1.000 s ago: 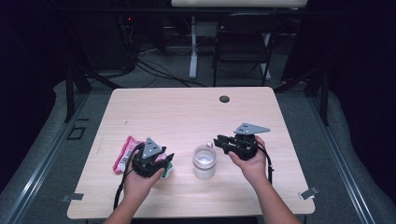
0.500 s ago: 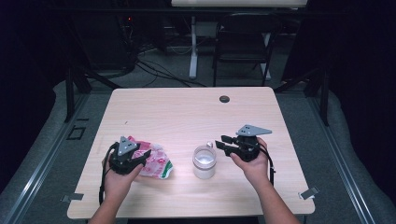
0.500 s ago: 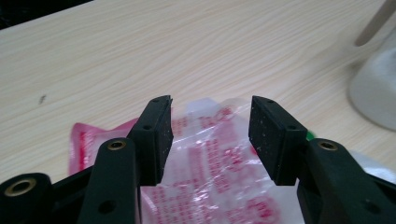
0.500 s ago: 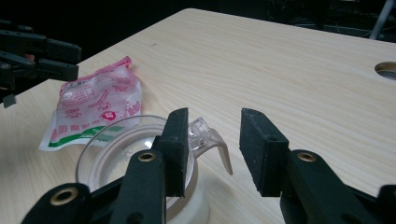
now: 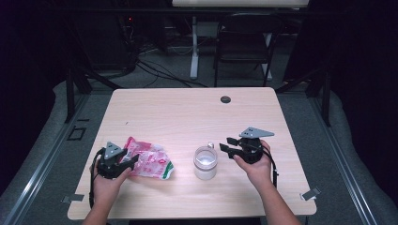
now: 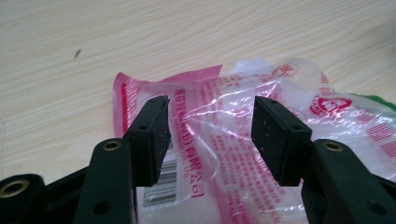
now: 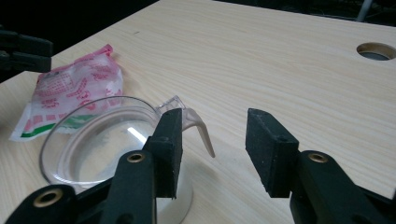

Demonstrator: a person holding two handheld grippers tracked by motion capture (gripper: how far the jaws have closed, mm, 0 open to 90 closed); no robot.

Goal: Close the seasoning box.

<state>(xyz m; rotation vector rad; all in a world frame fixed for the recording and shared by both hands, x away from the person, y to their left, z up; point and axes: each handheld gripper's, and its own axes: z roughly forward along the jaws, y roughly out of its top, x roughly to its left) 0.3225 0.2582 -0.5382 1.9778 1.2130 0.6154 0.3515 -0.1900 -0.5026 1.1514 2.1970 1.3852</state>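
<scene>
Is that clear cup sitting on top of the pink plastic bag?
No, in the high view the clear cup stands on bare table, apart from the pink plastic bag lying to its left.

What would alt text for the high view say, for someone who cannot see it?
A person's left claw, open, rests at a pink plastic bag on a wooden table; the right claw, open, sits beside a clear cup.

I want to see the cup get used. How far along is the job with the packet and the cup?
Looks done: the pink packet lies flat on the table, and the clear cup holds something white. In hand: nothing; the left claw and right claw have just been opening, gripping nothing. What's left isn't clear.
</scene>
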